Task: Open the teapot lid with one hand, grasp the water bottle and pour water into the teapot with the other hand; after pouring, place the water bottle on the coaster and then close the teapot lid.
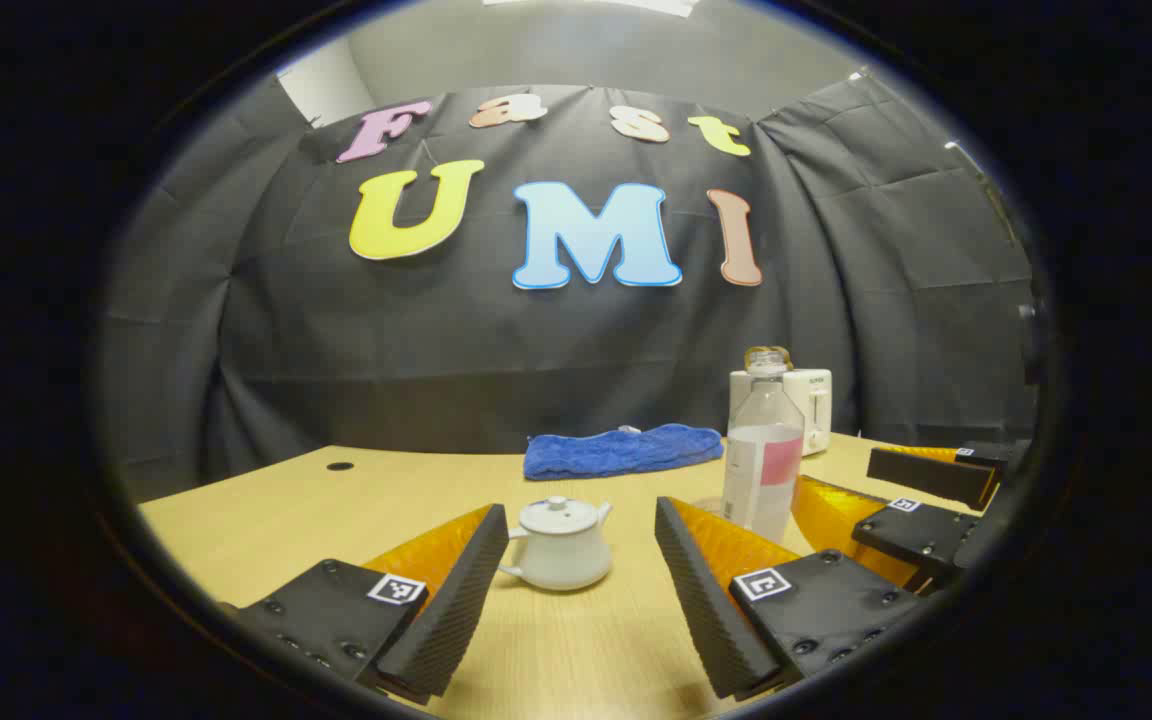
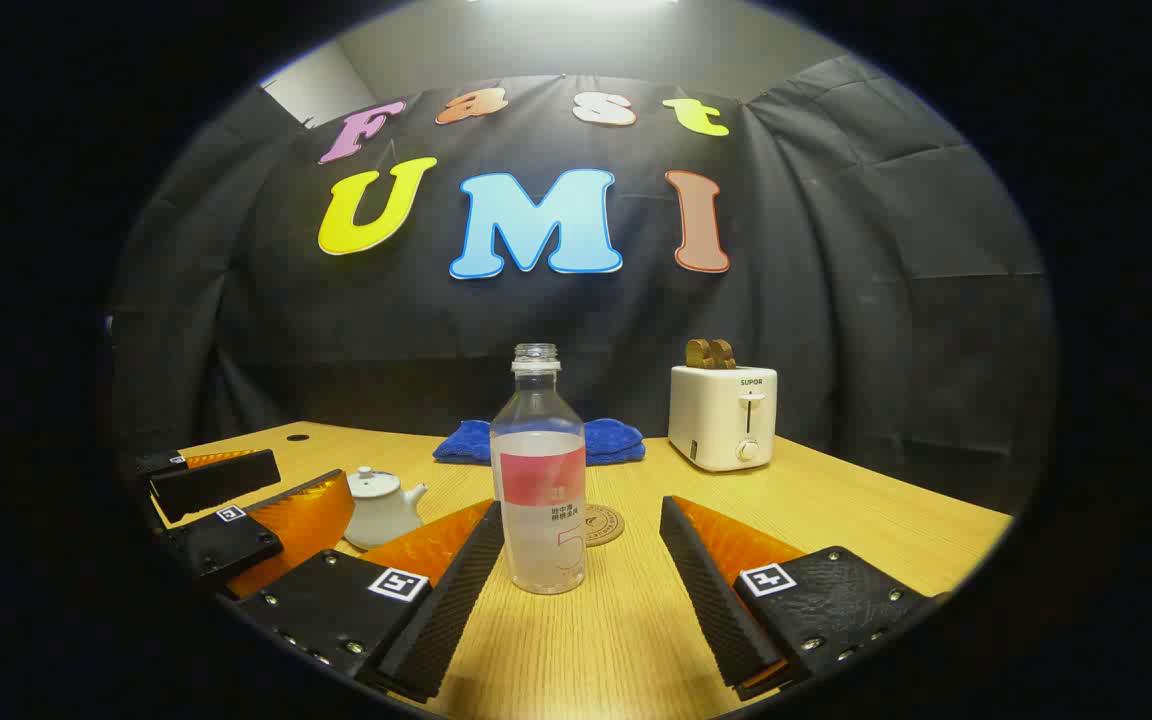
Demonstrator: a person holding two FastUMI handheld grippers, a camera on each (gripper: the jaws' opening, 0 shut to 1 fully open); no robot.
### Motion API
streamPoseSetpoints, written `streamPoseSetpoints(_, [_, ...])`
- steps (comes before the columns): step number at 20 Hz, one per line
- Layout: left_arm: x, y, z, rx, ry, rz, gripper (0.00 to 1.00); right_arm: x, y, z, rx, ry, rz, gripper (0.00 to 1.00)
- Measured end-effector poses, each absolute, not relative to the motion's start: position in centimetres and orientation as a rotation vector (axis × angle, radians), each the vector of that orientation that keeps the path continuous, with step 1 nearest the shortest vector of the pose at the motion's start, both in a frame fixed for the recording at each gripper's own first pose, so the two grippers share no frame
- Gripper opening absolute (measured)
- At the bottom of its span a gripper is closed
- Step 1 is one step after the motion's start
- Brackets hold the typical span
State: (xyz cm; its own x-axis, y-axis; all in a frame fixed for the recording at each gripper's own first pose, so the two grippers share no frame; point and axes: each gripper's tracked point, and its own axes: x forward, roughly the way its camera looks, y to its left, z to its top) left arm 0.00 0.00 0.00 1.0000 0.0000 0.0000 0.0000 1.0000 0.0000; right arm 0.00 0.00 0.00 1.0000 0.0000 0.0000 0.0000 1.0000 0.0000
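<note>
Left gripper (image 1: 581, 590): wide apart and holding nothing, low at the bottom of the left gripper view; it also appears at the lower left of the right gripper view (image 2: 236, 500), beside the teapot.
Right gripper (image 2: 581, 590): wide apart and holding nothing, at the bottom centre of the right gripper view.
Teapot (image 1: 558, 545): white, lid on, standing on the desk (image 1: 286, 520) straight ahead of the left gripper, framed between its two fingers but farther on and untouched; spout to the frame's right, handle to the left.
Water bottle (image 2: 539, 475): clear, uncapped, partly filled, upright, so its long axis is vertical; it sits dead centre between the right gripper's fingers, just beyond their tips, with clear desk on both sides.
Coaster (image 2: 603, 524): round, flat on the desk just behind and right of the water bottle in the right gripper view.
Nearer hand: the left for the lid, the right for the water bottle, judging by how each is lined up.
Next move: likely straight forward for each, the left coming down onto the lid knob.
</note>
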Motion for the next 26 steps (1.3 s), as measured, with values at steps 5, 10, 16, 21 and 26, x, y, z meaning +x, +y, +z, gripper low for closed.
streamPoseSetpoints(5, [0.1, 0.0, 0.0, 0.001, 0.001, 0.000, 0.99, 0.0, 0.0, 0.0, 0.001, 0.001, 0.001, 0.98])
streamPoseSetpoints(10, [0.1, -0.2, 0.0, -0.001, -0.001, -0.008, 0.98, 0.1, 0.0, 0.0, 0.002, 0.003, -0.003, 0.98])
streamPoseSetpoints(16, [1.1, -0.1, 0.1, -0.001, -0.002, -0.035, 0.99, 0.1, 0.8, 0.1, -0.002, -0.001, 0.056, 0.98])
streamPoseSetpoints(21, [3.4, 0.7, 0.0, -0.001, -0.002, -0.046, 0.99, 1.4, 1.7, 0.1, -0.003, 0.001, 0.070, 0.98])
streamPoseSetpoints(26, [6.3, 1.5, -0.4, -0.001, 0.011, -0.047, 0.99, 3.2, 1.9, 0.1, -0.001, 0.004, 0.071, 0.98])
